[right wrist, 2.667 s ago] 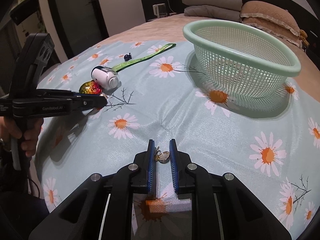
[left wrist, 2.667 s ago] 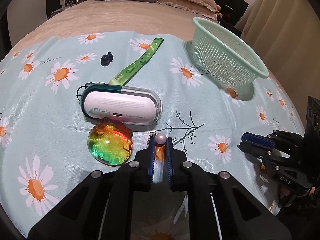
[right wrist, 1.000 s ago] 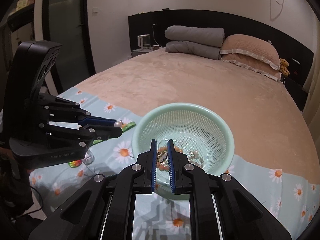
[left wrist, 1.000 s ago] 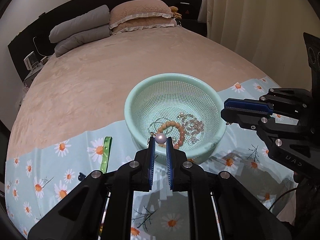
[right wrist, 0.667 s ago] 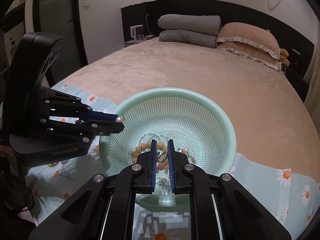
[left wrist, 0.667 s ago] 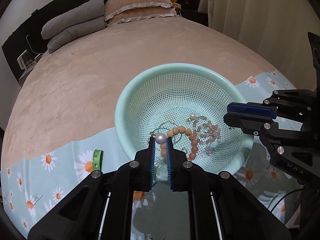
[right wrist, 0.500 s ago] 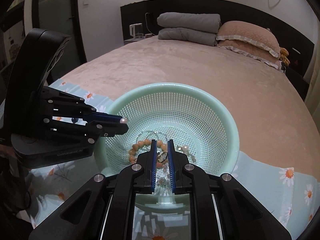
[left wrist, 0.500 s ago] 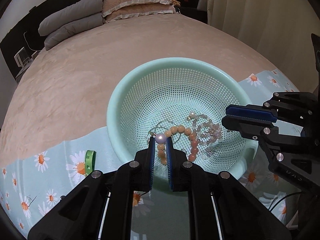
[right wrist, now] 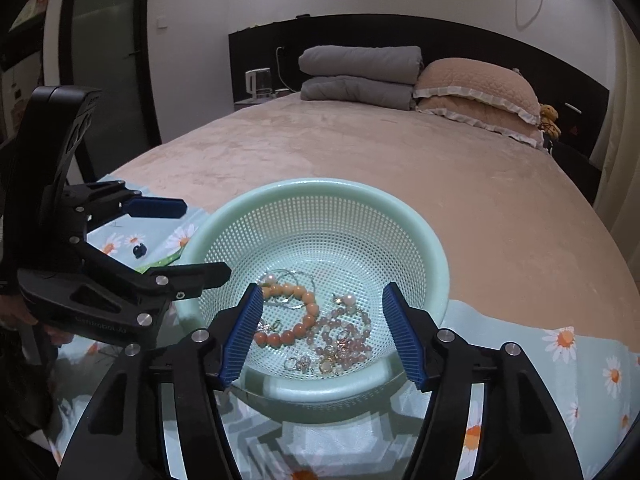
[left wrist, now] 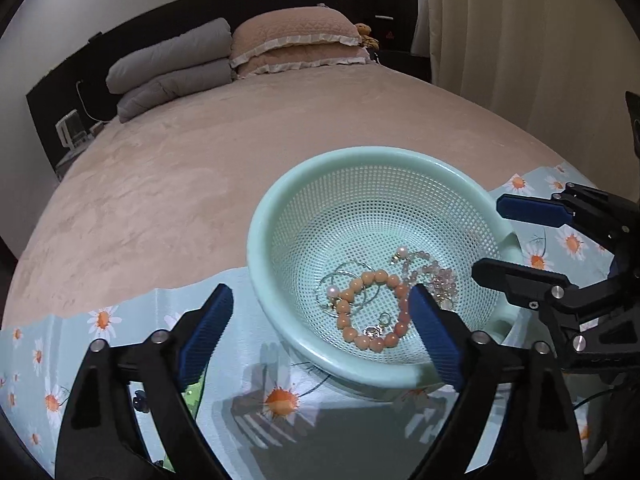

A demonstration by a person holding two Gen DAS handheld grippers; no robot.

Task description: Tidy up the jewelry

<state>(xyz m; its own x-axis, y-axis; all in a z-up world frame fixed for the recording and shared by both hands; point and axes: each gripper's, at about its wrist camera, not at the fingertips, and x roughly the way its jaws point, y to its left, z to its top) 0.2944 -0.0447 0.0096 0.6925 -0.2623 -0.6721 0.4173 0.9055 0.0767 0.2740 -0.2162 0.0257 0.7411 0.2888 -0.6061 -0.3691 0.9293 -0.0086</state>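
Both pairs of blue-padded fingers are spreading, and nothing sits between either pair. The left gripper (left wrist: 322,320) hangs over the near rim of the mint-green basket (left wrist: 280,216); half a second ago its fingers were pinched on a pearl earring (left wrist: 333,291), which now lies in the basket beside the orange bead bracelet (left wrist: 362,280). The right gripper (right wrist: 320,328) hangs over the same basket; its fingers were pressed on a small gold-coloured piece a moment ago, and now they are bare. That piece cannot be picked out for certain among the tangle below.

On the side of the left gripper, seen from the right wrist camera, pale lettering (right wrist: 100,326) runs along the black body; it is too blurred to read here.

Counted in the basket: one orange bead bracelet, one pale pink bead strand (right wrist: 344,336), a few thin silver hoops (left wrist: 348,276) that overlap too much to number, and several small rings and charms (right wrist: 300,362) near the front wall. A second pearl (left wrist: 402,251) sits at the end of the pink strand.

The one basket stands on a daisy-print cloth (left wrist: 280,400) spread over the foot of the bed (left wrist: 200,168). On the cloth lie one green strap (right wrist: 162,260) and one small dark clip (right wrist: 139,249). At the headboard are two folded grey quilts (right wrist: 360,72) and two tan pillows (right wrist: 476,88).
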